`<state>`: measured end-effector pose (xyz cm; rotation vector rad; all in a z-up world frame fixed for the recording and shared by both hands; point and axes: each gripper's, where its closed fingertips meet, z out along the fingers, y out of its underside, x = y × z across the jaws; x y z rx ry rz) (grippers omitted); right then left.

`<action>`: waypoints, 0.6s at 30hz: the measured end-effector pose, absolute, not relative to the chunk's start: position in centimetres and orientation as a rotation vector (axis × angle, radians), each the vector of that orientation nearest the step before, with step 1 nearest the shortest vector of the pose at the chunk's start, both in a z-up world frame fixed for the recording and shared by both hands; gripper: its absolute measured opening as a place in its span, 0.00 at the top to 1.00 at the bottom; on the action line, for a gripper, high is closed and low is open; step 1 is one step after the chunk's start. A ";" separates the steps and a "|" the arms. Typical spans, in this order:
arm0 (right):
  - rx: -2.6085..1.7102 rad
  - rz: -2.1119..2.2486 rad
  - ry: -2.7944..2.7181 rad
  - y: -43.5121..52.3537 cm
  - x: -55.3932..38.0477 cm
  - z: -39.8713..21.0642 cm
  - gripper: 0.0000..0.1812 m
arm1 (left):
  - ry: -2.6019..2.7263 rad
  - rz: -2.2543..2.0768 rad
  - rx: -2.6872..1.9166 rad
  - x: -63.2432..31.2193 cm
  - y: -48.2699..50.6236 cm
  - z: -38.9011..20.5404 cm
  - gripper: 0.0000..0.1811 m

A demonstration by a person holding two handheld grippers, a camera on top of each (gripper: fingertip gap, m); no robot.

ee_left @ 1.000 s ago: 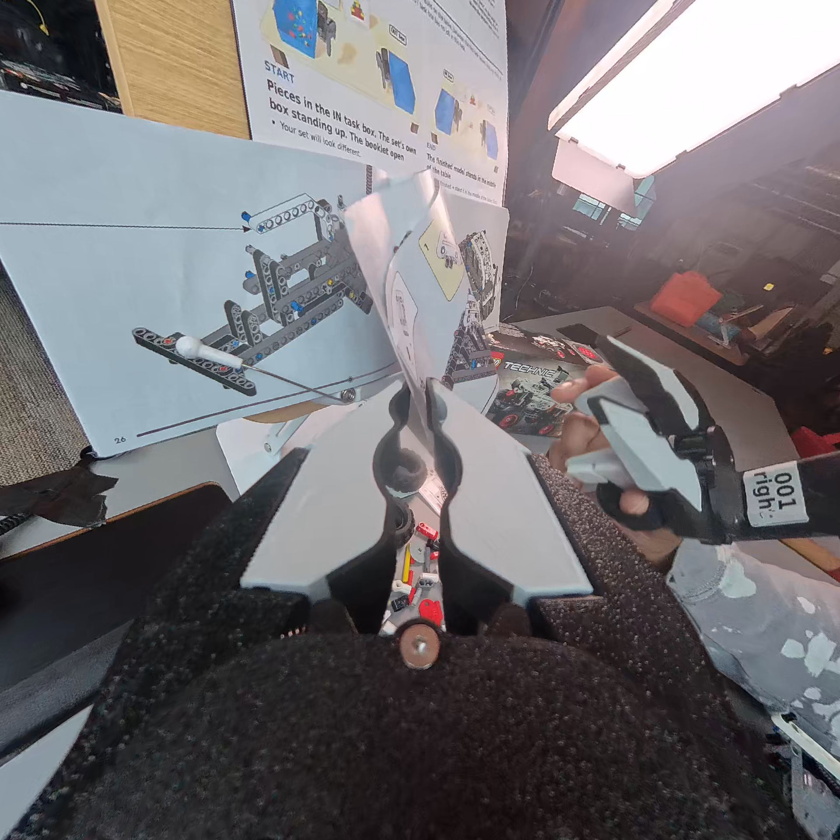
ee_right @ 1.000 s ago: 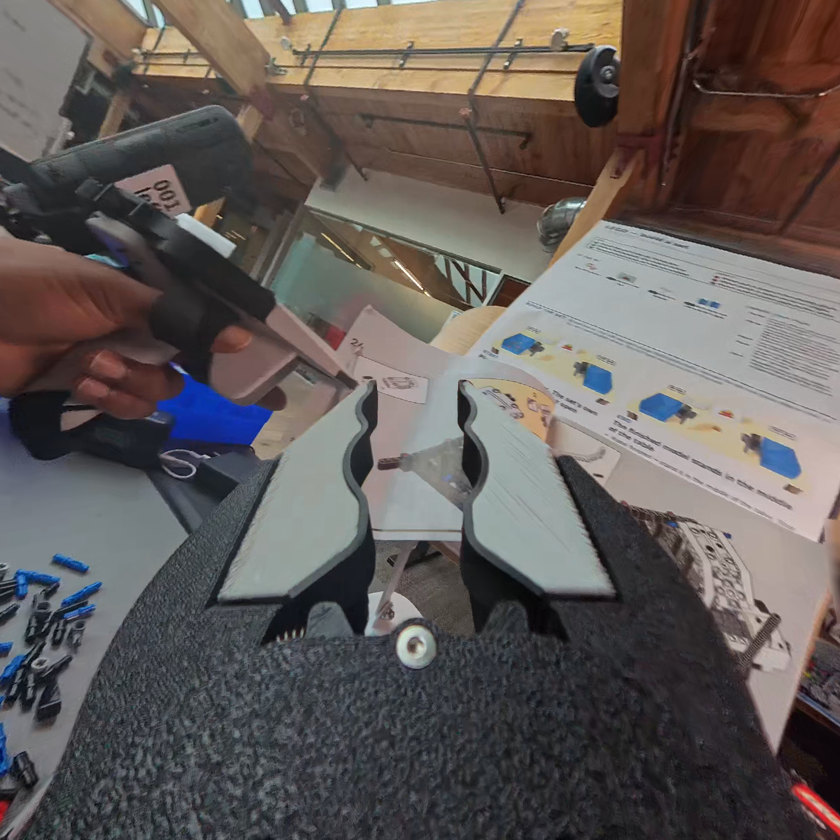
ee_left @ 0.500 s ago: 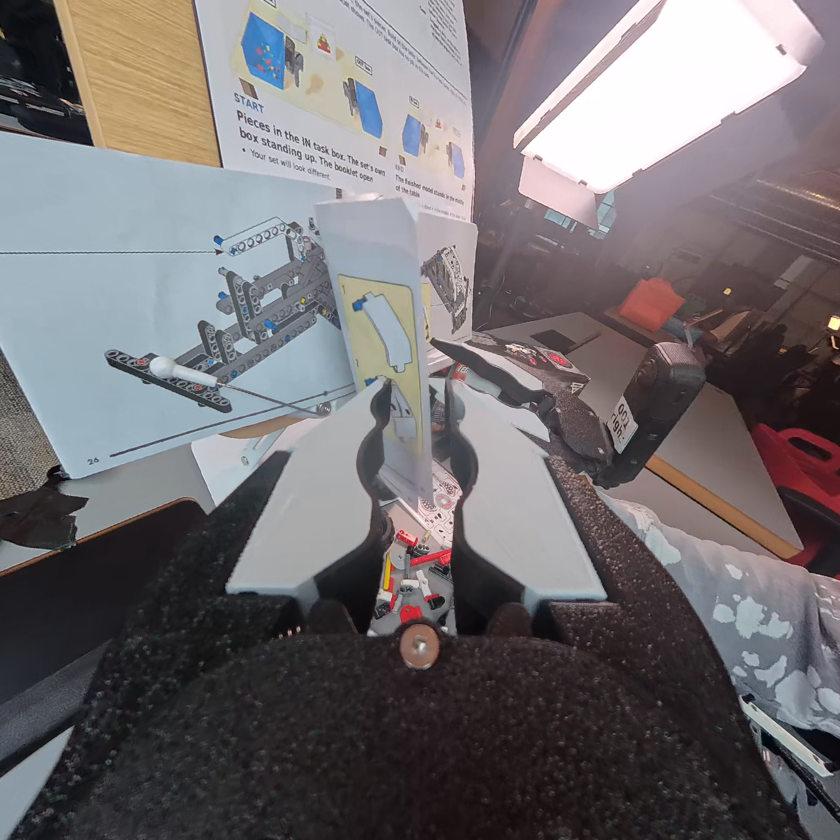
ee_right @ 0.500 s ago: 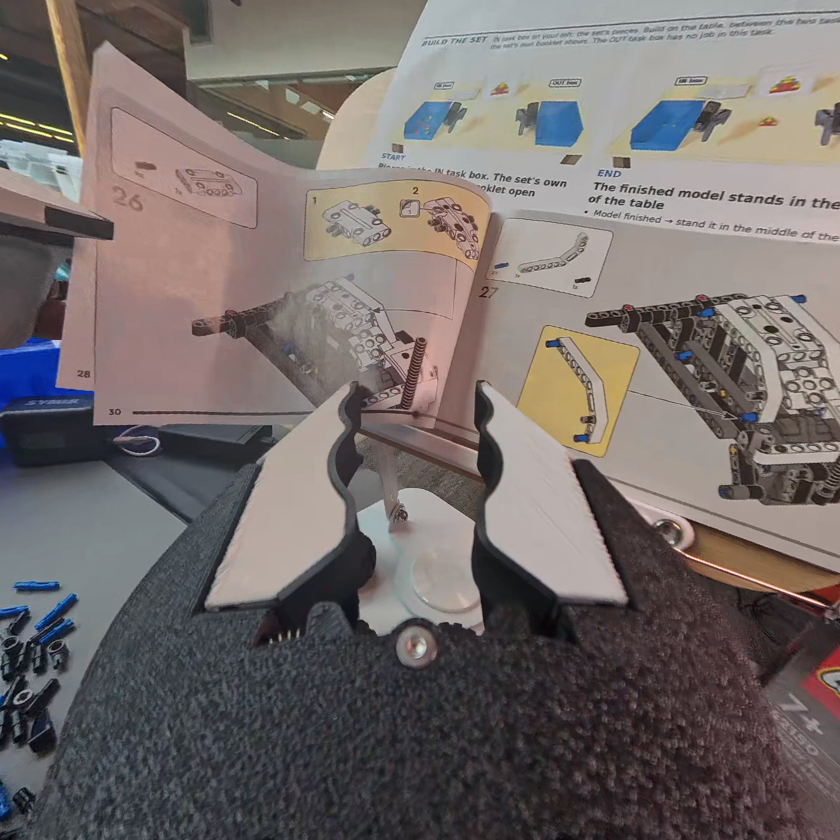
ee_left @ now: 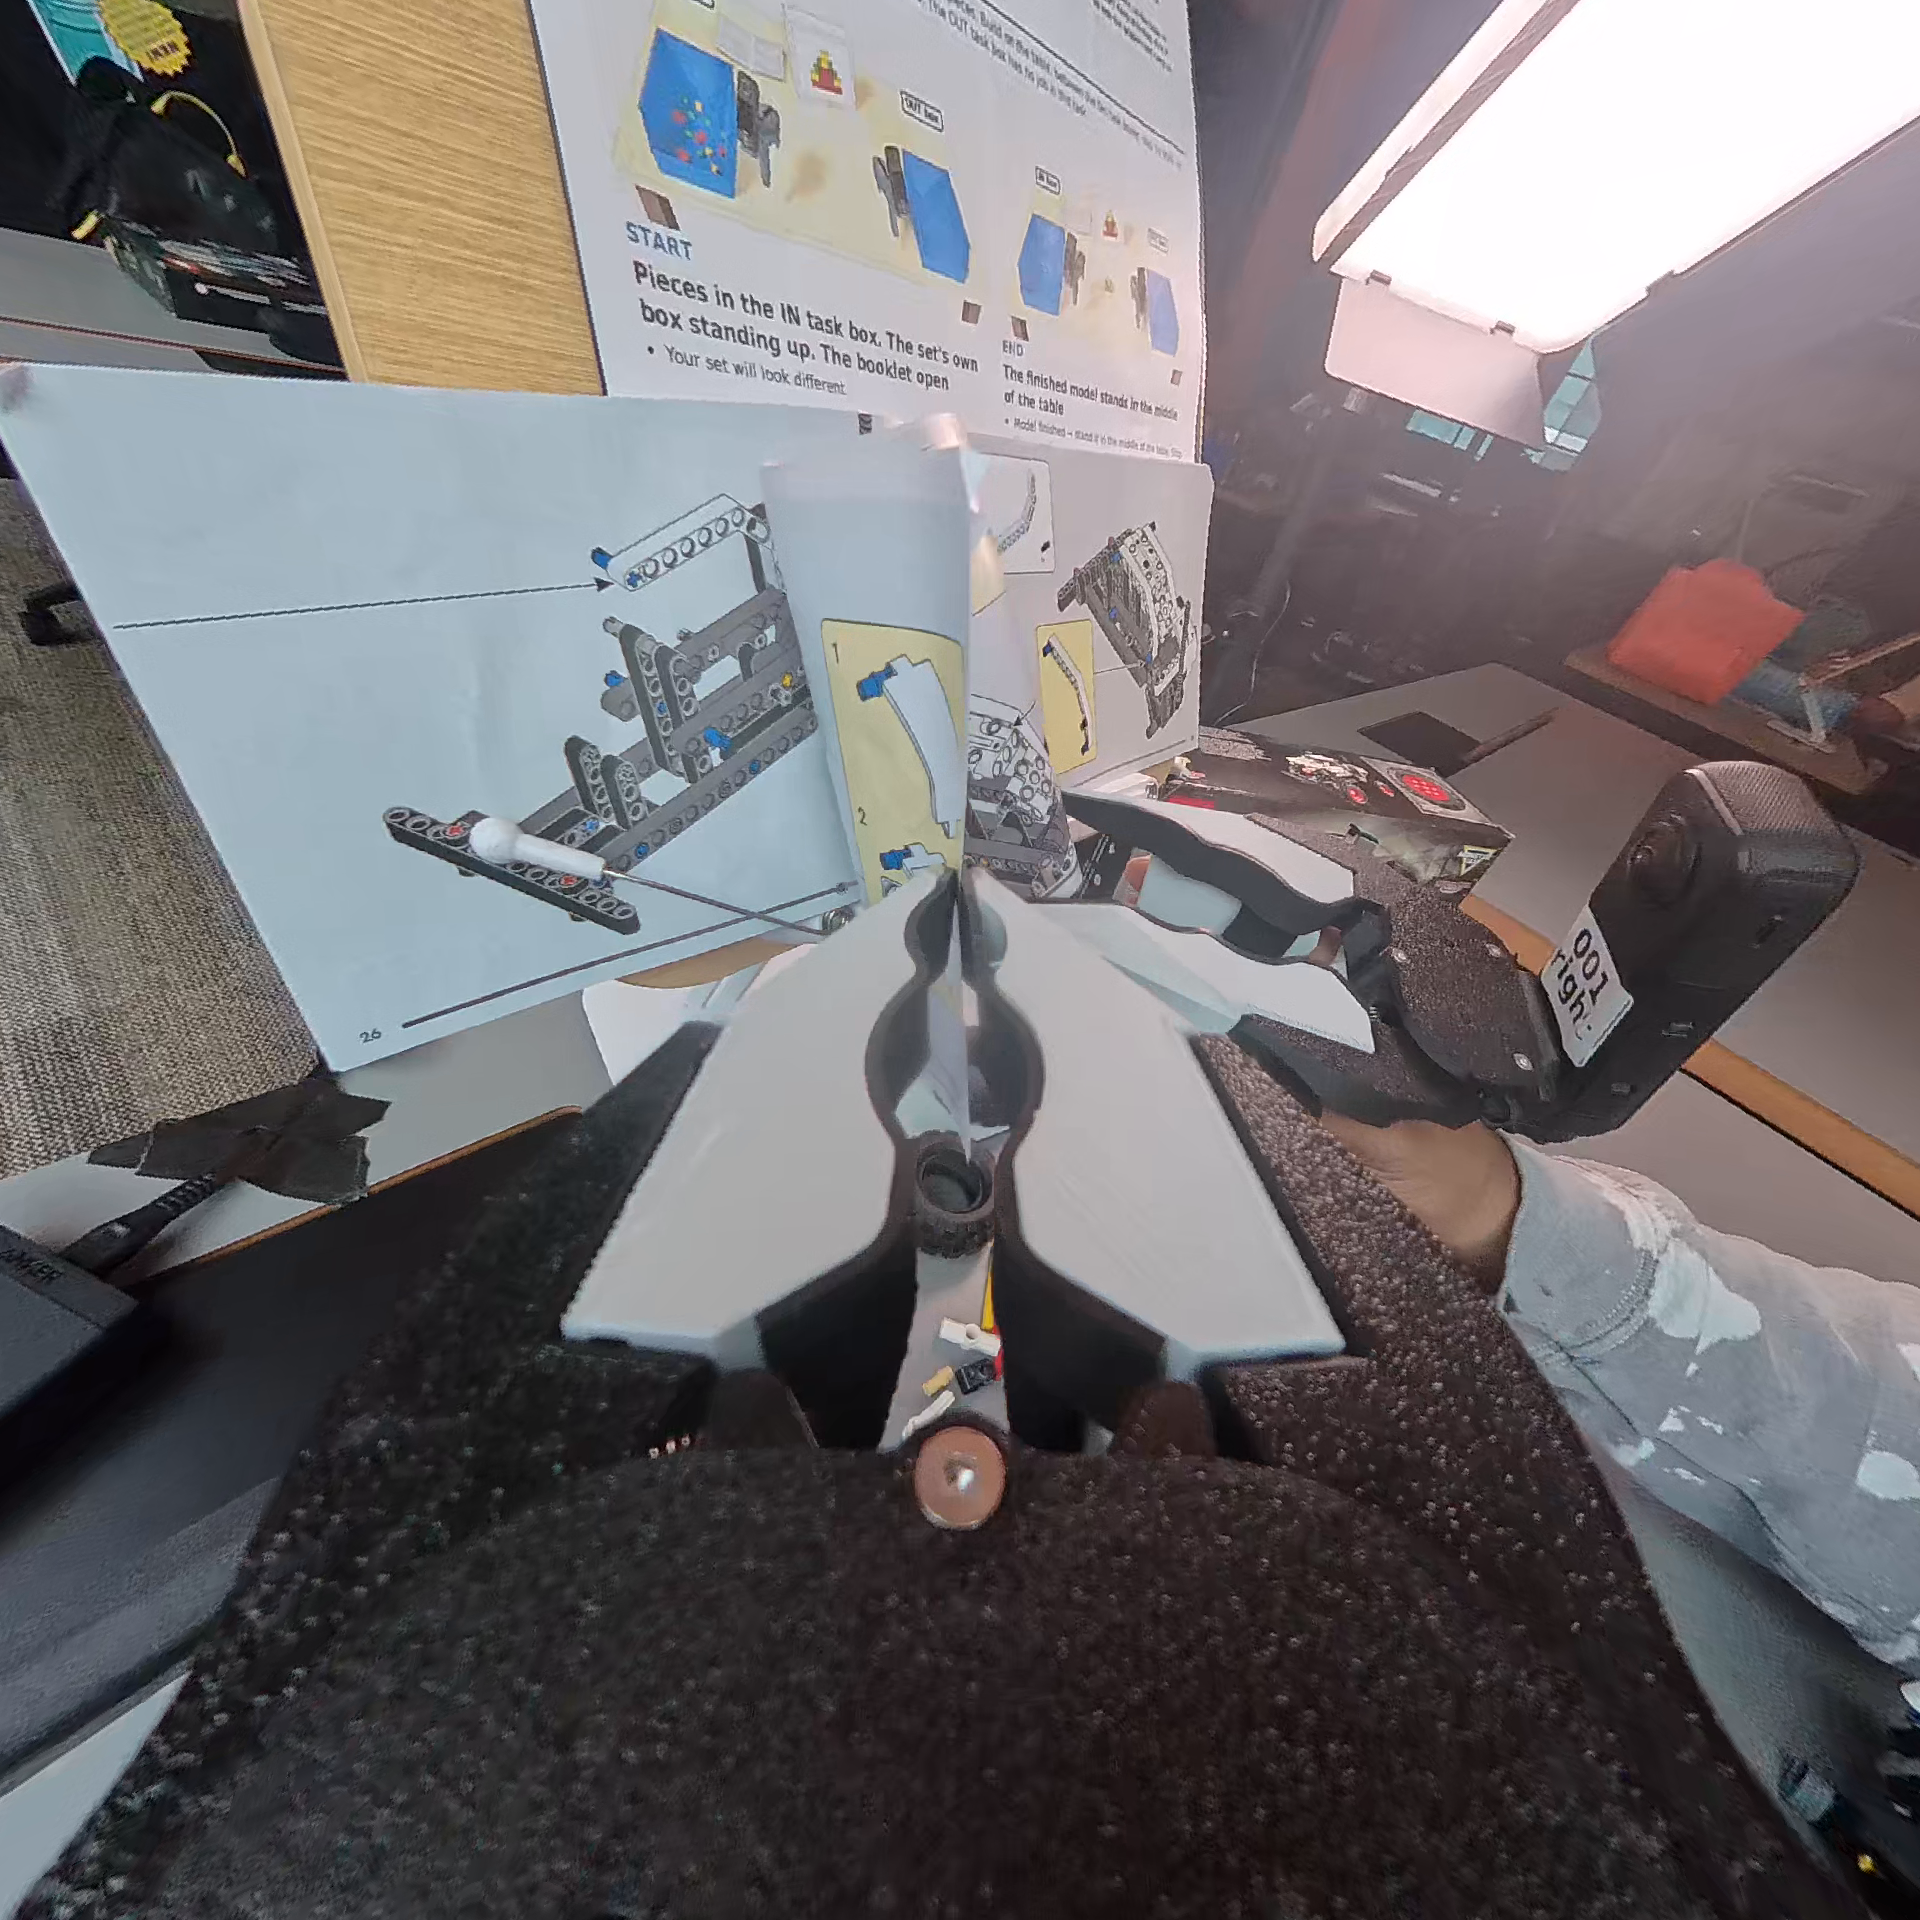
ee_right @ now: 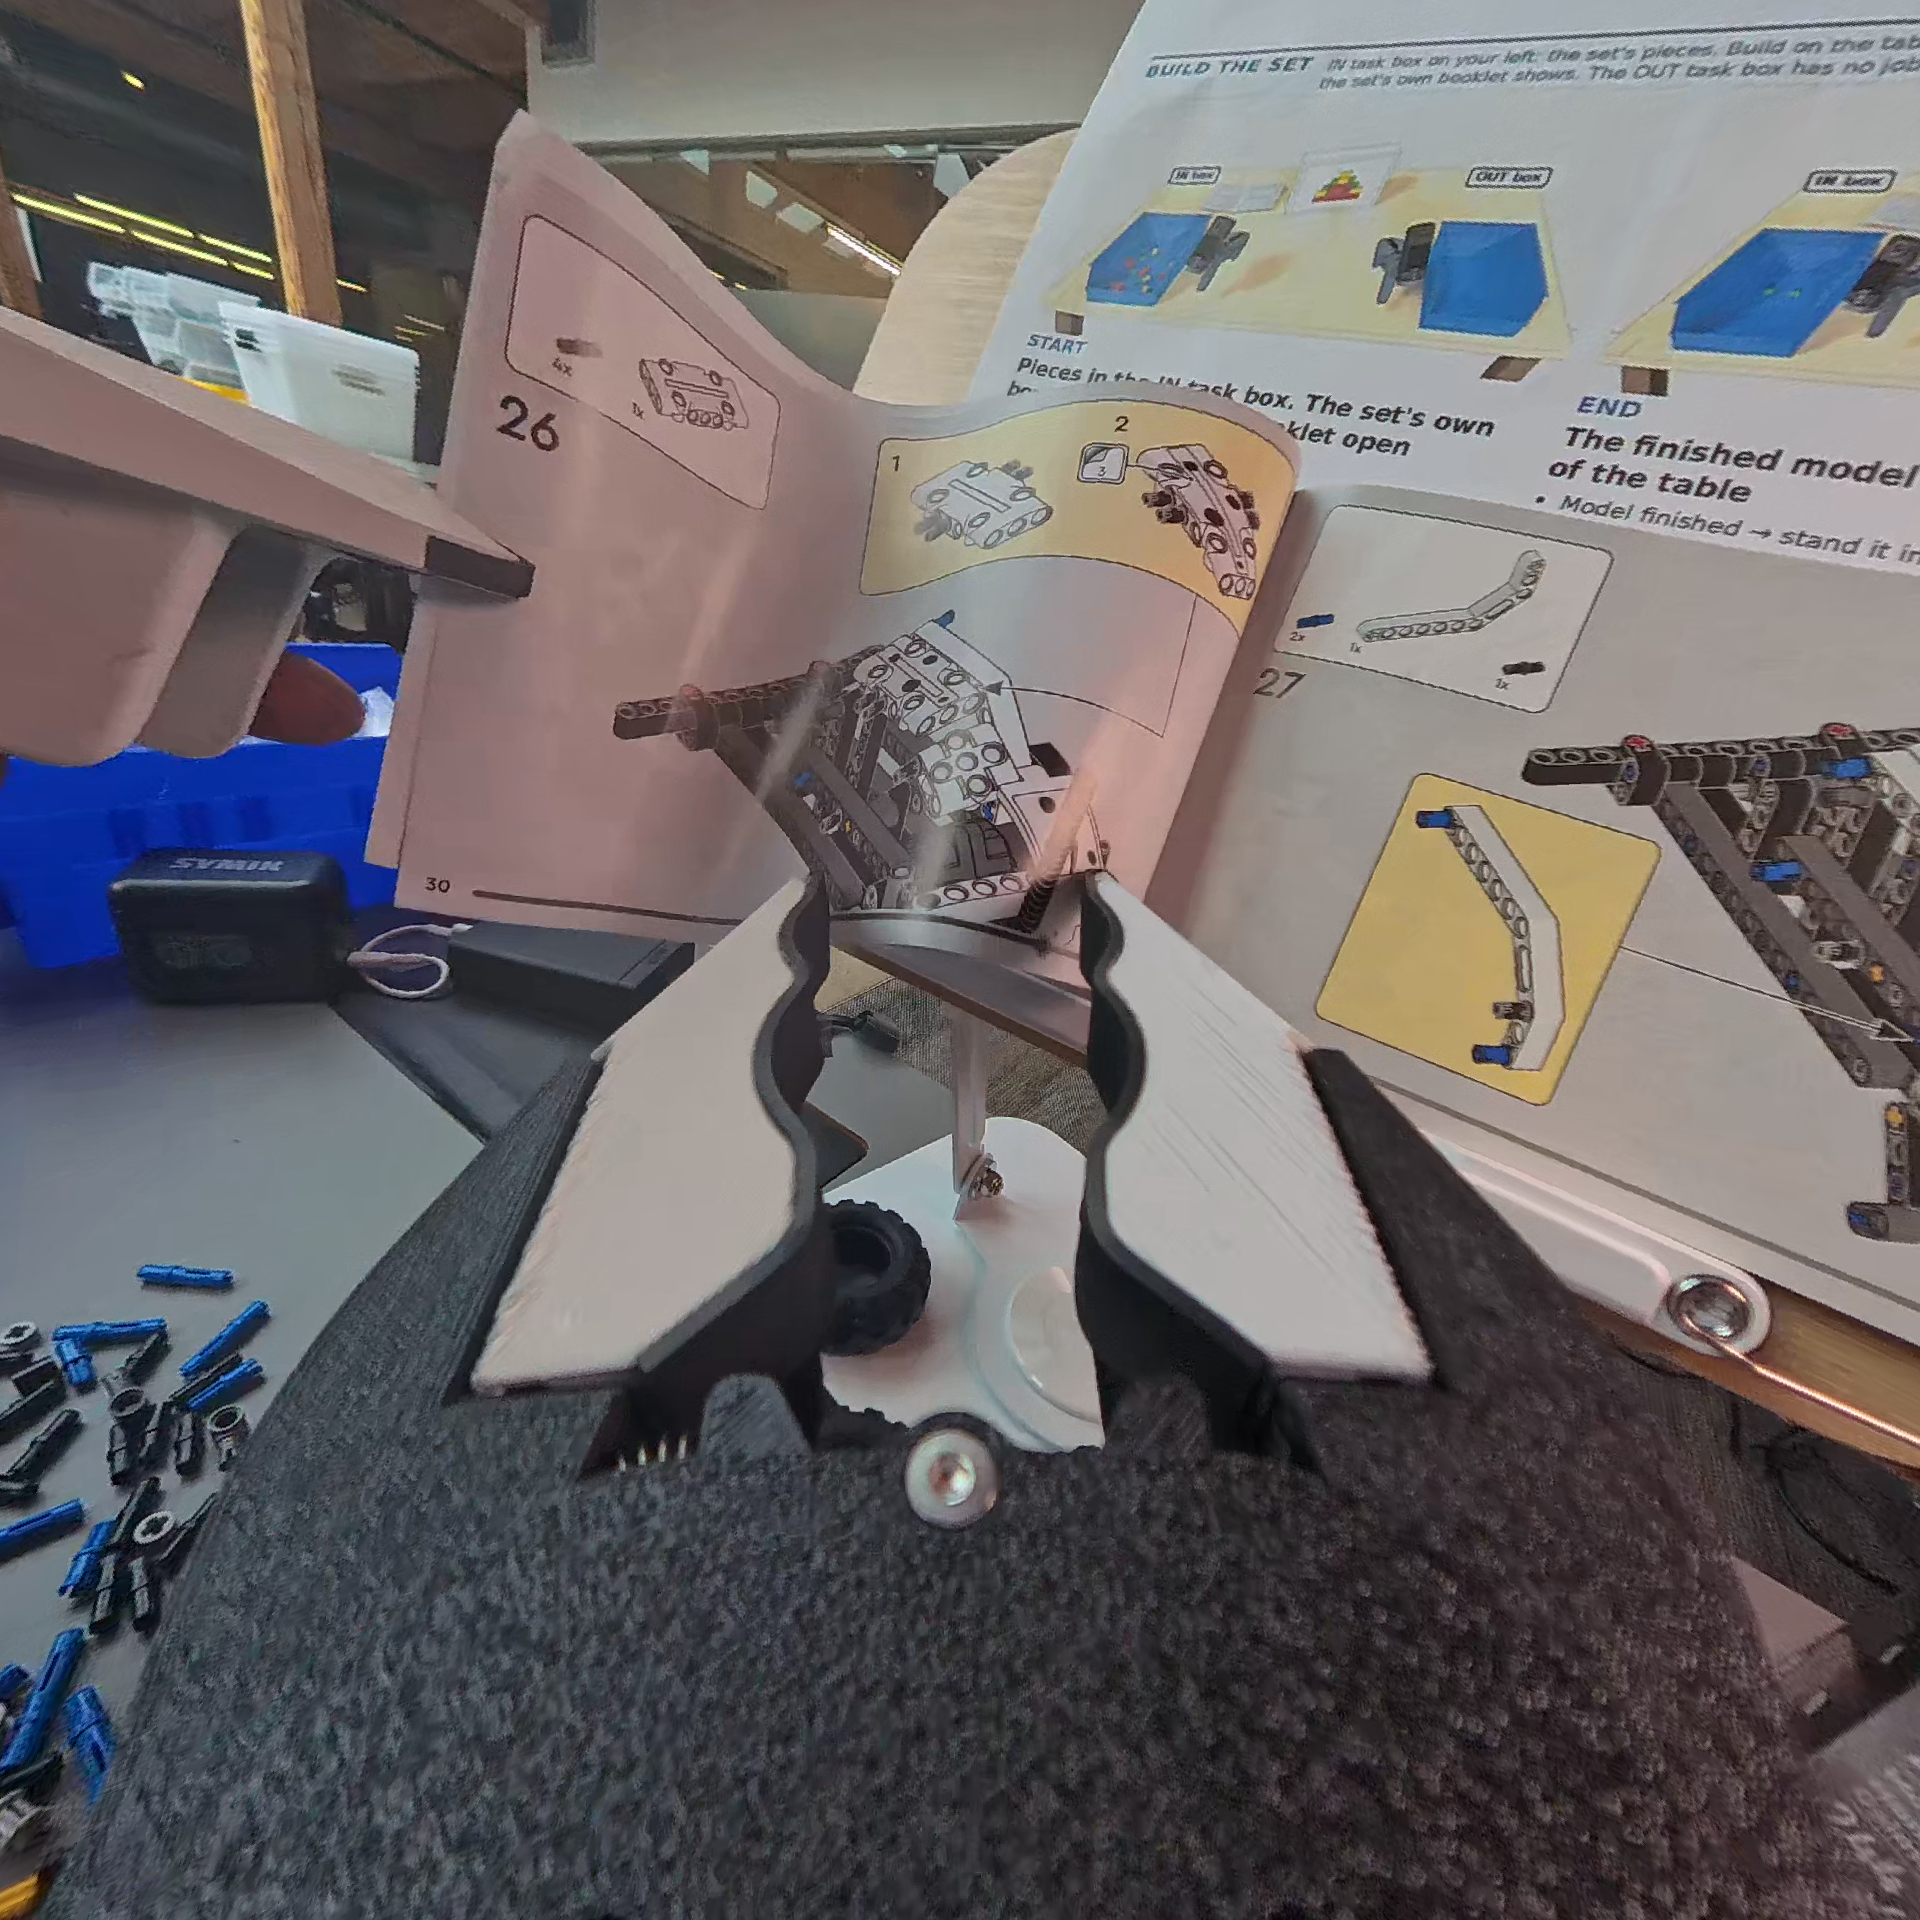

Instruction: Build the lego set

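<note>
- Since half a second back, the left gripper (ee_left: pixel 961 904) has closed its jaws on the bottom edge of the loose page (ee_left: pixel 883 634), which now stands almost edge-on.
- Left to right: the booklet (ee_left: pixel 343 644) sits propped open on its stand at the back of the desk (ee_right: pixel 187 1132), pinched page in the middle, right gripper (ee_right: pixel 951 914) just beside it with jaws apart, holding nothing.
- Risk, I'd say: thin paper clamped at one corner tears or creases if yanked sideways.
- It could also slip and flop back.
- A hard tug might pull the booklet off its stand.
- The blue and black pins (ee_right: pixel 135 1392) lie scattered on the desk, untouched.
</note>
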<state>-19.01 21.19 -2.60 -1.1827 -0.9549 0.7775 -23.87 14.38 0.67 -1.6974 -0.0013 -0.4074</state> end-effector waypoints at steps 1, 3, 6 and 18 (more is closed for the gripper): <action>-1.181 0.779 -0.963 21.0 -19.0 -2.7 0.74 | -0.005 -0.403 -1.700 -24.0 14.3 0.6 1.00; -1.178 0.778 -0.976 20.8 -19.0 -3.0 0.74 | -0.016 -0.398 -1.700 -24.4 14.3 0.6 1.00; -1.172 0.775 -0.994 20.5 -19.0 -3.4 0.74 | -0.024 -0.375 -1.692 -25.0 14.1 0.8 1.00; -1.136 0.753 -1.051 20.1 -19.4 -3.2 0.74 | -0.031 -0.257 -1.658 -27.6 13.8 2.1 1.00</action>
